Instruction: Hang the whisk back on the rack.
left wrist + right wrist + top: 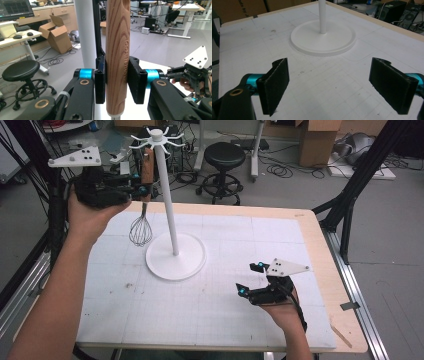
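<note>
While the high view takes in the whole table (310, 240), the left gripper view gives the close detail: the left gripper (117, 80) has its two black pads (100, 80) pressed against either side of the wooden handle (117, 55) of a whisk (141, 220), the handle upright with faint lettering down its grain. From above, the left gripper (136, 190) holds that whisk raised near the top of the white stand (172, 220), just beside its pole, wire head hanging down clear of the mat. The left gripper view also catches the right gripper (192, 75) farther off (grey three-cornered plate on top). The right gripper view looks across the mat (324, 82) at the stand's round base (323, 40); the right gripper (329, 85) has its jaws wide apart with nothing between them. From above, the right gripper (252, 280) rests low over the mat's near right part, well apart from the stand. Count: one whisk, one stand (with a ring of hooks (156, 139) at its top), two grippers, two hands. Surface: white gridded mat with a few dark specks, on a pale wood tabletop. Room: grey floor, one black stool (225, 165), cardboard boxes (320, 140), loose cables, desks and a monitor (16, 10) behind.
</note>
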`<state>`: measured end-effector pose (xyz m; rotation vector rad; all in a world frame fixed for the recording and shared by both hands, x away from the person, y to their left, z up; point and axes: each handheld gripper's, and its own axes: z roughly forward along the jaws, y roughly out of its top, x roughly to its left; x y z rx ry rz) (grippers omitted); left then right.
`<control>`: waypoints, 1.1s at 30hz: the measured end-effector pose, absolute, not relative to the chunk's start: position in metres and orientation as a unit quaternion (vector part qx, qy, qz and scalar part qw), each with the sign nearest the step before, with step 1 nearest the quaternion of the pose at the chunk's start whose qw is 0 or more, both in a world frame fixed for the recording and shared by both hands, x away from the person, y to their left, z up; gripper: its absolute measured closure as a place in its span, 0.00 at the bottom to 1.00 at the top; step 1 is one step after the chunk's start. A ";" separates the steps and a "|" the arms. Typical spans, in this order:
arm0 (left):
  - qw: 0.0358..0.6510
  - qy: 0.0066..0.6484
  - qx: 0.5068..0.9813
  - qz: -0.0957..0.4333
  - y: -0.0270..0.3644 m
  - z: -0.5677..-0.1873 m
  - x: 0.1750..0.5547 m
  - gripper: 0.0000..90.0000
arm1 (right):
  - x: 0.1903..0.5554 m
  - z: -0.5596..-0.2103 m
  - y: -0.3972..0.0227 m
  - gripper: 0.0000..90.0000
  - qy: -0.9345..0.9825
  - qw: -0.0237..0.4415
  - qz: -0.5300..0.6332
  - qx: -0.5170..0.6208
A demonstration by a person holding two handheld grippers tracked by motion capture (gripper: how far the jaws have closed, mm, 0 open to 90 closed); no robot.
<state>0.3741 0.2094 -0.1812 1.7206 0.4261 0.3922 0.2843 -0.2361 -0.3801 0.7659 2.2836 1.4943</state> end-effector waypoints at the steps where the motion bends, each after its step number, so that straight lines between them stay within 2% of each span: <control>1: 0.610 0.185 0.751 0.172 0.209 -0.181 0.374 0.77 | 0.284 -0.380 -0.236 0.17 0.796 0.153 0.521 0.267; 4: 0.604 0.188 0.755 0.172 0.207 -0.182 0.374 0.64 | 0.284 -0.380 -0.236 0.17 0.796 0.153 0.521 0.267; 7: 0.607 0.187 0.754 0.168 0.207 -0.183 0.372 0.63 | 0.284 -0.380 -0.236 0.17 0.796 0.153 0.521 0.267; 13: 0.600 0.192 0.759 0.166 0.208 -0.188 0.366 0.50 | 0.284 -0.380 -0.236 0.17 0.796 0.154 0.521 0.267; 22: 0.598 0.198 0.765 0.136 0.214 -0.211 0.358 0.40 | 0.282 -0.377 -0.237 0.17 0.794 0.156 0.524 0.266; 25: 0.588 0.198 0.774 0.131 0.212 -0.217 0.355 0.32 | 0.282 -0.376 -0.237 0.17 0.795 0.157 0.523 0.265; 33: 0.597 0.182 0.769 0.139 0.215 -0.231 0.338 0.28 | 0.281 -0.376 -0.237 0.17 0.793 0.159 0.525 0.265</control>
